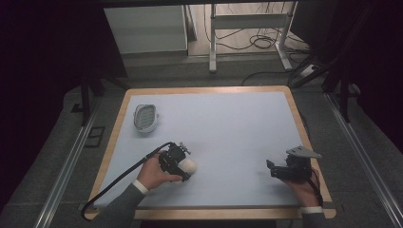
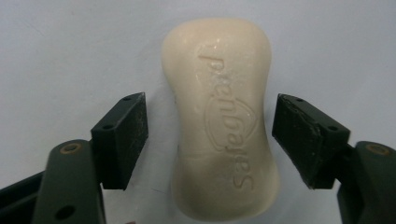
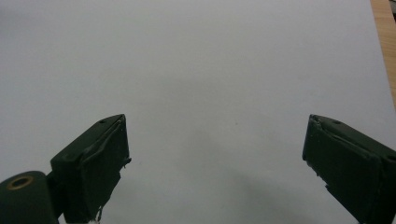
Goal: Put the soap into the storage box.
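A cream bar of soap (image 2: 219, 116) with raised lettering lies flat on the pale blue table top (image 2: 56, 42). My left gripper (image 2: 210, 135) straddles its waist. The left pad stands a clear gap off the bar and the right pad sits just beside its edge, so the jaws are open around it. In the high view the soap (image 1: 190, 165) shows at the tip of the left gripper (image 1: 183, 167), near the front left of the table. At the front right my right gripper (image 1: 272, 170) rests wide open, and between its jaws (image 3: 215, 154) there is bare table.
A white oval soap dish (image 1: 145, 117) with a ridged inside sits at the back left of the table. A wooden border (image 1: 204, 90) rims the blue surface. Metal rails run along both sides of the table. Behind it are desk legs and cables on the floor.
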Demonstrator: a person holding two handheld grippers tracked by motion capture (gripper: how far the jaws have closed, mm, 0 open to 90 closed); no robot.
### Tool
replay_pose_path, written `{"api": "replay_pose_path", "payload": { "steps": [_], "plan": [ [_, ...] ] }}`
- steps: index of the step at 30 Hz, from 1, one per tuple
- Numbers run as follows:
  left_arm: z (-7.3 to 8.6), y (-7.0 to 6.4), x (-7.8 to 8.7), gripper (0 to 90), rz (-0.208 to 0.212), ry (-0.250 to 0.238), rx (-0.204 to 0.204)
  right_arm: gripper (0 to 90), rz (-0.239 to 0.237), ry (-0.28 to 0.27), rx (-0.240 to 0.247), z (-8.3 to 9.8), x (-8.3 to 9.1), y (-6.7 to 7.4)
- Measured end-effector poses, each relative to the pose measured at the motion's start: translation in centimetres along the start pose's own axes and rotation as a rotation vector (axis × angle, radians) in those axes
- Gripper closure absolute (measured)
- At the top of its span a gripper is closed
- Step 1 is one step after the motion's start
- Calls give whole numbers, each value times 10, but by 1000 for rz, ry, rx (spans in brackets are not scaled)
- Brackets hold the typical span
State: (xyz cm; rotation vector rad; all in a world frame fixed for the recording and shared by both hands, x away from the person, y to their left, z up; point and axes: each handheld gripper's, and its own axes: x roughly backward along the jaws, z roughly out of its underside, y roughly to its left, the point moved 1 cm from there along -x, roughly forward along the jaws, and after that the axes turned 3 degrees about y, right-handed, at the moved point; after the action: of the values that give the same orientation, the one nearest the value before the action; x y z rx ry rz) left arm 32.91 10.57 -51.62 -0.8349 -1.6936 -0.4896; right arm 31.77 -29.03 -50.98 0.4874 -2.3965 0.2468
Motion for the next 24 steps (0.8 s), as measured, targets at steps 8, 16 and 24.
{"api": "replay_pose_path", "payload": {
  "steps": [8,16,24],
  "plan": [
    [3,0,0,479,8,-10,2,70,11,-3,-7,0,1,-1],
    [4,1,1,493,7,-15,-5,71,13,-5,-8,0,2,-2],
    [6,9,9,494,1,-17,-2,71,19,-8,-10,1,2,-3]
  ]
}}
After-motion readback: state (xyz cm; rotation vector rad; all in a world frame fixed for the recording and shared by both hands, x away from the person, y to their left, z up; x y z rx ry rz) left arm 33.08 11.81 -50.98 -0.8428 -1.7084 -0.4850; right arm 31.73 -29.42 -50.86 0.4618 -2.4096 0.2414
